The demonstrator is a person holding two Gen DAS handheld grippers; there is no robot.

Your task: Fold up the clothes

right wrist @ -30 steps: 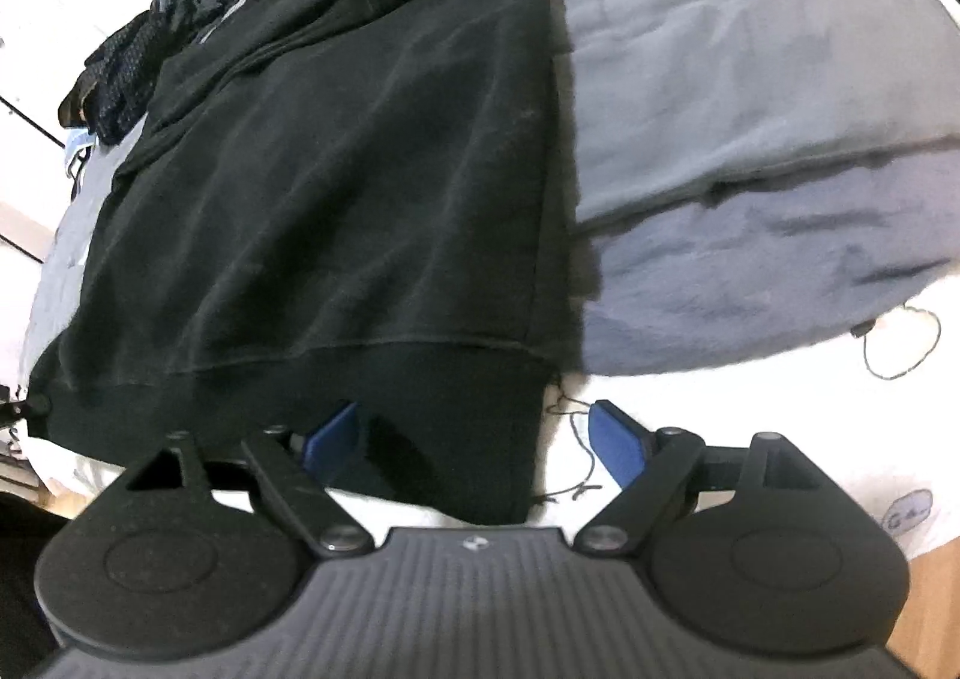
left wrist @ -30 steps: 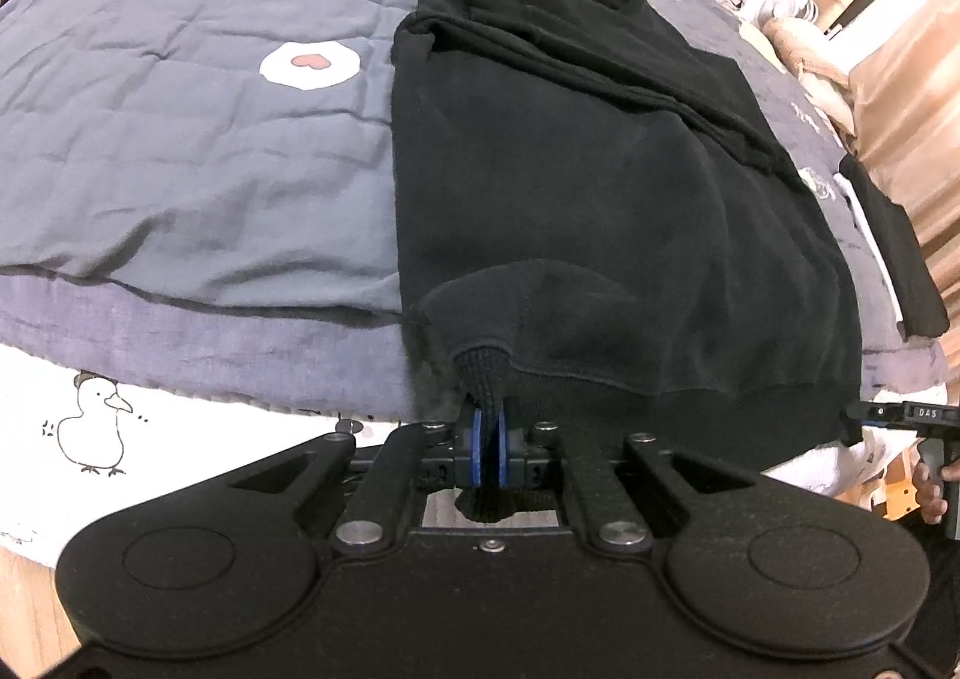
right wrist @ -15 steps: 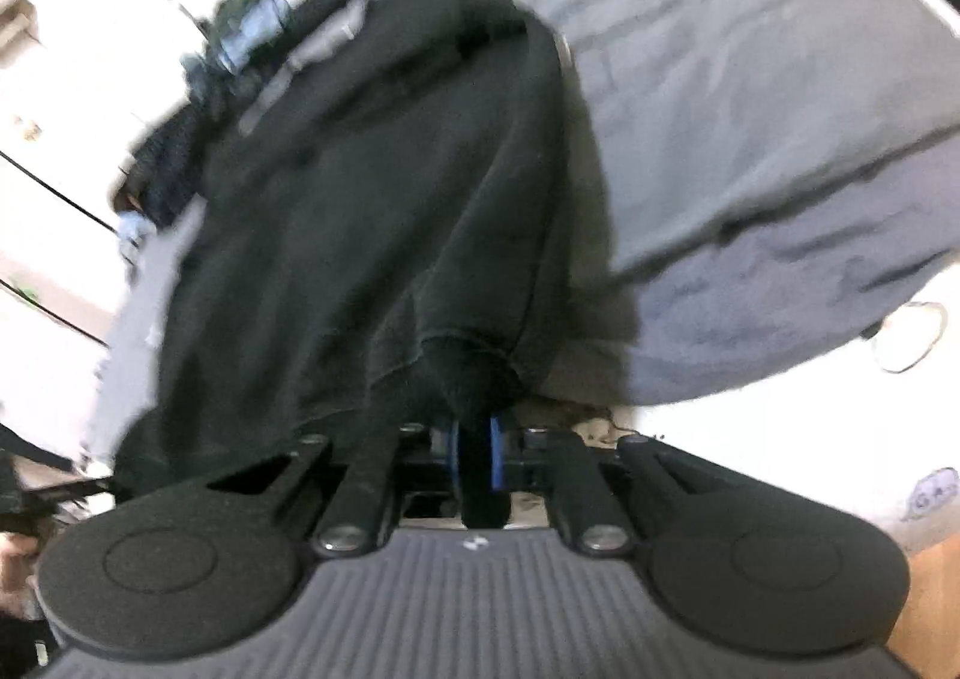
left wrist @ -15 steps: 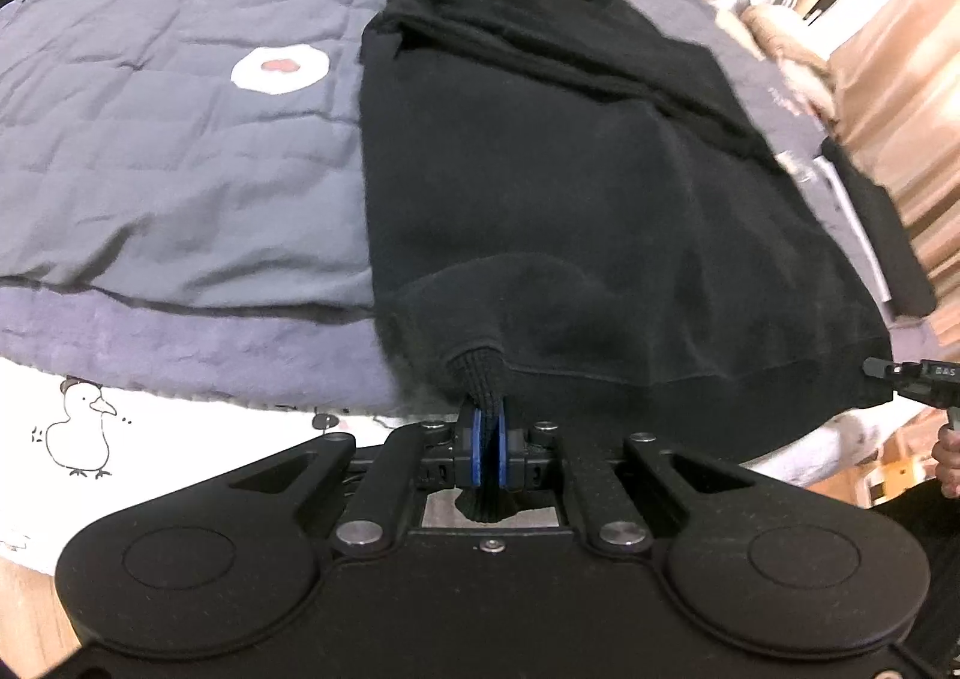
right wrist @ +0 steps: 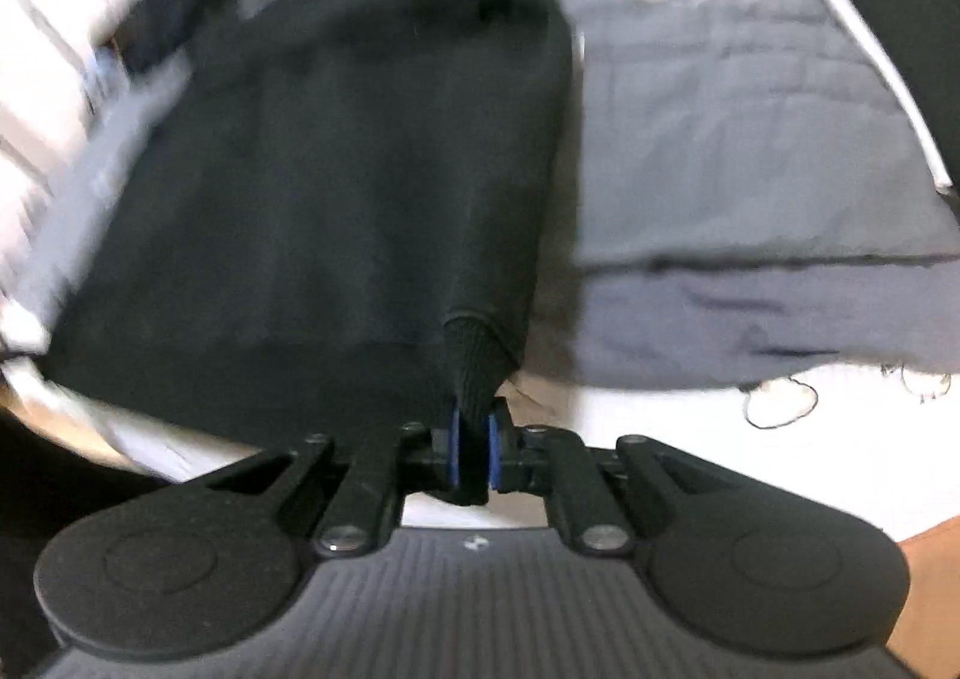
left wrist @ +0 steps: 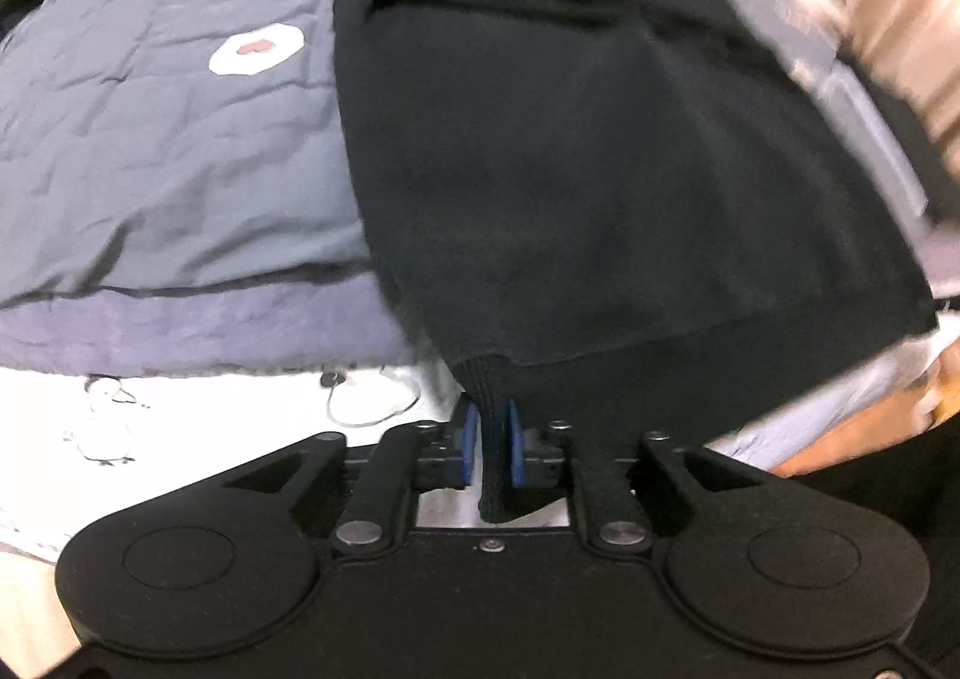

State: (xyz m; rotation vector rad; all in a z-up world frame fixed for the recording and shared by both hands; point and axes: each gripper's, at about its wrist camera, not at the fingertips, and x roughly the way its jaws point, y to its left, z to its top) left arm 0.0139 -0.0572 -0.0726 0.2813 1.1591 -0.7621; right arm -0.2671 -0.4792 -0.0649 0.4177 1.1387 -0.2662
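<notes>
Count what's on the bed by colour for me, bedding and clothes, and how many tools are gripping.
Black: 2, the black sweater and a black garment at the bed's right edge
Grey: 1, the grey quilt
Tools gripping the sweater hem: 2, left tool, right tool
Total: 5; the blurred far pile is uncounted.

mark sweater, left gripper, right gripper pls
sweater [left wrist: 570,151], left wrist view, middle of its body
left gripper [left wrist: 493,442], left wrist view, between fingertips, on pinched hem
right gripper [right wrist: 473,451], right wrist view, between fingertips, on pinched hem
</notes>
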